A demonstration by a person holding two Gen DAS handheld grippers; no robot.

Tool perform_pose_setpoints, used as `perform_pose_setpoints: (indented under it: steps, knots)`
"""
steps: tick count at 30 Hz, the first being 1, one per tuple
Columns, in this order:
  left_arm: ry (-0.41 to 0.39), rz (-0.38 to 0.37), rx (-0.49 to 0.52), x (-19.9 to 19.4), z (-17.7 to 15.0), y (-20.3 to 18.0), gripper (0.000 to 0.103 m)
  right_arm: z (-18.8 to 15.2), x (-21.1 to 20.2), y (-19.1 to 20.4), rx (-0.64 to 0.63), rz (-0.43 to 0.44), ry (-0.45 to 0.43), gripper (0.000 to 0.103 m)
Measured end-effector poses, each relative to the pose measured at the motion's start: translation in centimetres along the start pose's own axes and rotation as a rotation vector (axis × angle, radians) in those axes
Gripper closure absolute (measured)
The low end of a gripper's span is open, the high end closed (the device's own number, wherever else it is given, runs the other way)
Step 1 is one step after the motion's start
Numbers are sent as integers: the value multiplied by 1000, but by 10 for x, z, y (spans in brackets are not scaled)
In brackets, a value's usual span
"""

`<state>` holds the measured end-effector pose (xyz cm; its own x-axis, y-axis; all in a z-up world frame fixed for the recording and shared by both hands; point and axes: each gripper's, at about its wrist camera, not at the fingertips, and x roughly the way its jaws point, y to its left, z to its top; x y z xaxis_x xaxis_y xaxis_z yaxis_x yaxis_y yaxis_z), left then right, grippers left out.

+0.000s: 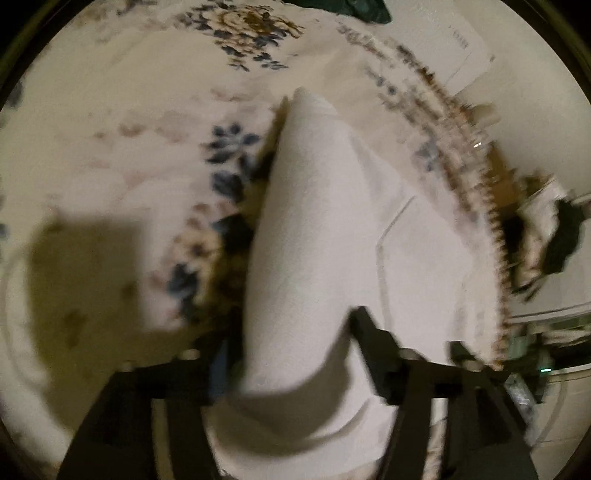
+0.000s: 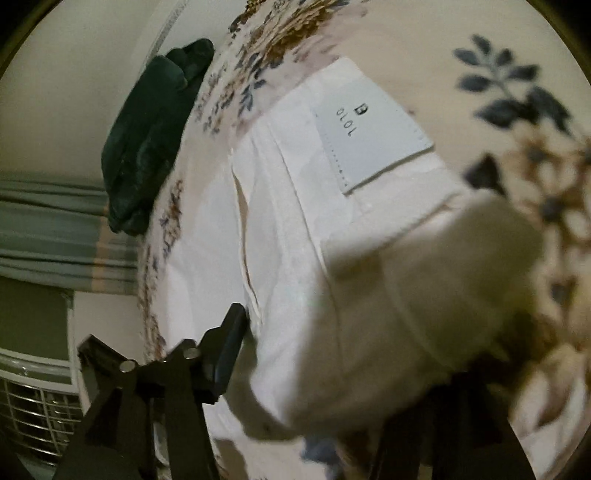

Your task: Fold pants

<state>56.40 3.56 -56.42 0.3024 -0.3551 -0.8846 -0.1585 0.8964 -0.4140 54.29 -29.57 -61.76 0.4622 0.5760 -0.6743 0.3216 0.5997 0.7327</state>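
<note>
White pants [image 1: 306,229] lie on a floral bedspread [image 1: 129,122]. In the left wrist view a lifted fold of the pants runs up between the black fingers of my left gripper [image 1: 295,354], which is shut on it. In the right wrist view the pants [image 2: 280,229] show a white label patch [image 2: 369,136] and a pocket seam. A thick fold of the fabric [image 2: 424,295] sits between the fingers of my right gripper [image 2: 332,369], which holds it; the right finger is hidden under the cloth.
A dark green garment [image 2: 147,136] lies at the bedspread's edge [image 2: 155,266]; it also shows at the top of the left wrist view [image 1: 354,9]. A white grille [image 2: 33,410] and grey-green striped fabric [image 2: 51,229] are beyond the bed. Clutter sits past the fringe [image 1: 546,236].
</note>
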Motion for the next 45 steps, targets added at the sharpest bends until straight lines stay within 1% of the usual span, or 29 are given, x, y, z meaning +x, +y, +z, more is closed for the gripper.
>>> perform_pose_setpoints:
  steps: [2,3,4,5,6,7,9,10,11,14,15,17,21,26,30,33,39,45]
  knots:
    - [-17,69,35,-5,-3,-3,32,-2,-9,1,-32,-53,1,34]
    - [-35,108,61,-11,-7,-7,32,-3,-13,2,-46,-73,6,25]
    - [-47,135,78,-15,-10,-9,31,-5,-18,2,-62,-113,16,20]
    - [-59,169,97,-18,-13,-12,29,-7,-23,2,-77,-148,19,12]
    - [-74,215,118,-24,-18,-17,27,-9,-28,4,-99,-182,22,10]
    - [-81,236,128,-27,-20,-20,27,-13,-33,6,-130,-219,22,9]
    - [-96,265,149,-36,-28,-29,27,-21,-46,20,-240,-349,3,5]
    - [-100,274,154,-39,-30,-32,27,-24,-50,26,-277,-391,-5,5]
    - [-104,284,164,-43,-34,-37,27,-30,-57,36,-346,-464,-26,4]
    - [-117,326,201,-55,-46,-55,27,-43,-76,60,-457,-568,-83,0]
    - [-127,347,222,-62,-52,-63,27,-46,-82,67,-482,-590,-104,0]
    - [-134,365,242,-70,-57,-78,27,-55,-103,82,-524,-628,-153,0]
    - [-165,374,270,-106,-75,-103,27,-66,-141,110,-550,-647,-204,0]
    - [-218,365,281,-164,-96,-131,27,-90,-209,145,-578,-654,-254,0]
    - [-259,350,280,-222,-117,-156,27,-108,-267,172,-589,-646,-294,0]
    - [-286,344,283,-264,-133,-172,27,-123,-315,191,-590,-628,-318,0]
    - [-357,342,298,-346,-172,-205,27,-162,-419,239,-643,-591,-397,0]
    - [-430,354,294,-415,-209,-231,27,-201,-506,279,-703,-534,-454,0]
